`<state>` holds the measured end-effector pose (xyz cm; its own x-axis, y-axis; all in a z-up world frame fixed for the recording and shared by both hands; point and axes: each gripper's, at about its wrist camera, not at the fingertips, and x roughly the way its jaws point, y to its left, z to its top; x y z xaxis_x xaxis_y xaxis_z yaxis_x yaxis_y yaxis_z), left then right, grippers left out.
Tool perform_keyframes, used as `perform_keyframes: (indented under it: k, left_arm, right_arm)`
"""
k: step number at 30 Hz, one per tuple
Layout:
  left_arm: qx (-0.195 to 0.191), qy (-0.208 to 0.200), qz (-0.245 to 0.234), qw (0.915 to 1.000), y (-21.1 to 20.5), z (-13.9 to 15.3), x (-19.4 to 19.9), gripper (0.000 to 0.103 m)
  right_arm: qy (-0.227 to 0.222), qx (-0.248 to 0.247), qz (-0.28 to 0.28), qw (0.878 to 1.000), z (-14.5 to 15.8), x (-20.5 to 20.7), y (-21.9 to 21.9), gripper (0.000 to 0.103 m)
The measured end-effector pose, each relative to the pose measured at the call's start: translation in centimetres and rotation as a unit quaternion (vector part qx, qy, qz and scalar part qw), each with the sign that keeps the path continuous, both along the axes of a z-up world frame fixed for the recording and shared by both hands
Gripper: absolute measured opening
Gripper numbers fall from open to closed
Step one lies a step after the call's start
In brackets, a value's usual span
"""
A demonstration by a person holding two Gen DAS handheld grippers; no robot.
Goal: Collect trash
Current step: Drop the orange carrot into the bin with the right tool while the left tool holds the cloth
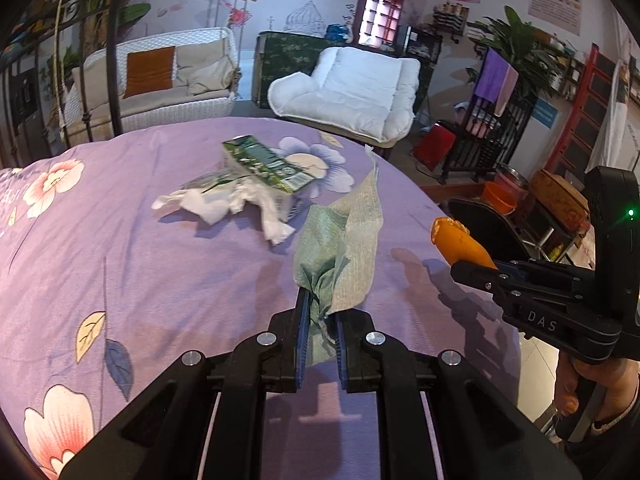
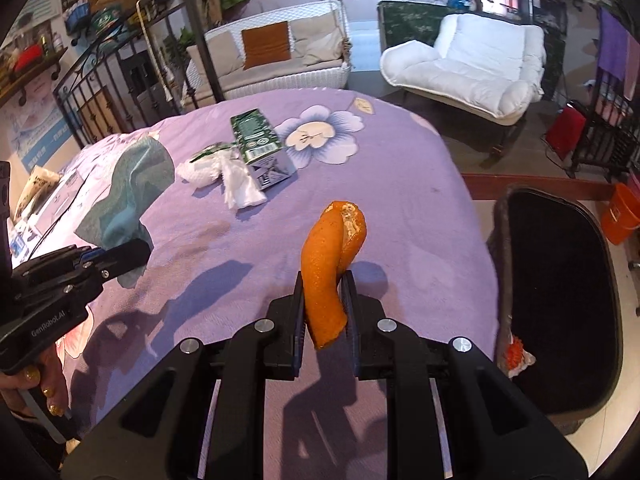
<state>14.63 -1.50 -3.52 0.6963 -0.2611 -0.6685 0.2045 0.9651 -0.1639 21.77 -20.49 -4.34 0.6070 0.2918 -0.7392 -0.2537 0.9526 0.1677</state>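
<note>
the left gripper [image 1: 320, 312] pinched a green cloth [image 1: 340, 248] above the purple bedspread [image 1: 120, 240]. the right gripper [image 2: 324, 292] clamped an orange peel [image 2: 332, 264] beside a dark bin [image 2: 560, 320]. a green carton [image 2: 258, 140] and white tissue [image 2: 240, 188] lay farther back on the bedspread.

White armchair [image 1: 352, 88] – wicker sofa [image 1: 160, 76] – mural wall [image 1: 280, 4].
</note>
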Motion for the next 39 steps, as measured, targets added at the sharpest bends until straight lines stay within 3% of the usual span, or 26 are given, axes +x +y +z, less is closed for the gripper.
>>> perform_keyframes:
  k: [20, 39]
  left_arm:
    - [0.011, -0.017, -0.121, 0.9924, -10.2, 0.1, 0.1, 0.013]
    - [0.019, -0.012, -0.171, 0.9850, -15.7, -0.3, 0.2, 0.013]
  right_arm:
    - [-0.014, -0.006, -0.161, 0.987, -0.8, -1.7, -12.0, 0.018]
    - [0.058, -0.007, -0.243, 0.968, -6.8, 3.4, -18.4, 0.018]
